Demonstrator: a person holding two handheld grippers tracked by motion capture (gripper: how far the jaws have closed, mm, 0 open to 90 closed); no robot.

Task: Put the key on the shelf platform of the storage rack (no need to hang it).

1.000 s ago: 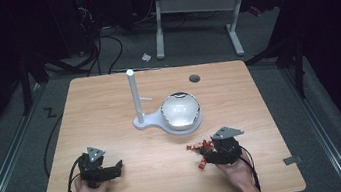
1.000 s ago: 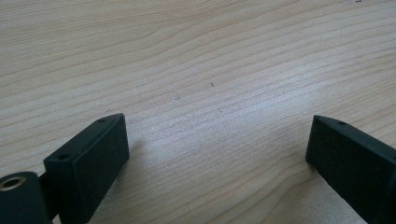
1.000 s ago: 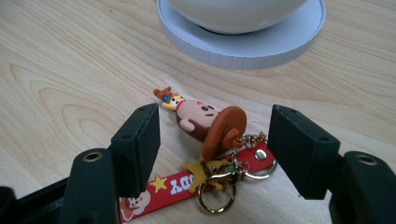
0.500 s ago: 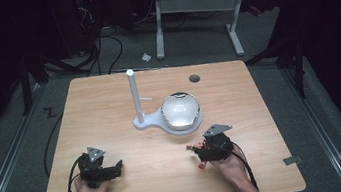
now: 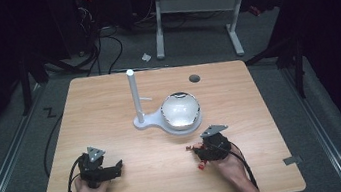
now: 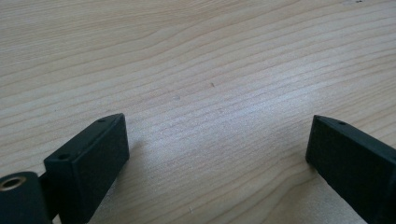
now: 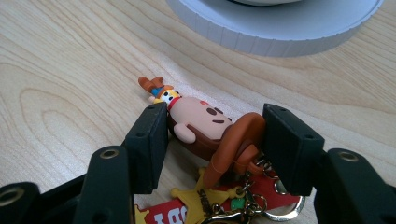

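Note:
A cartoon cowboy keychain (image 7: 201, 126) with a brown hat, a yellow star and a red tag lies on the wooden table (image 5: 170, 177). In the high view it is small red bits (image 5: 200, 164) under my right gripper (image 5: 201, 155). My right gripper (image 7: 215, 116) has just been closing, and its jaws now press on the figure's body and hat from both sides. My left gripper (image 5: 118, 167) rests at the table's near left. Its jaws (image 6: 217, 122) stand wide apart over bare wood with nothing between them.
A white stand (image 5: 149, 121) with an upright post (image 5: 133, 93) and a rounded white bowl-like piece (image 5: 180, 109) sits mid-table, and its round base (image 7: 280, 28) lies just beyond the keychain. A dark hole (image 5: 194, 78) marks the far table. Cables trail from both grippers.
My right gripper has shifted a little left and down over the keychain, and its jaws have closed in on the figure. The left gripper has stayed put.

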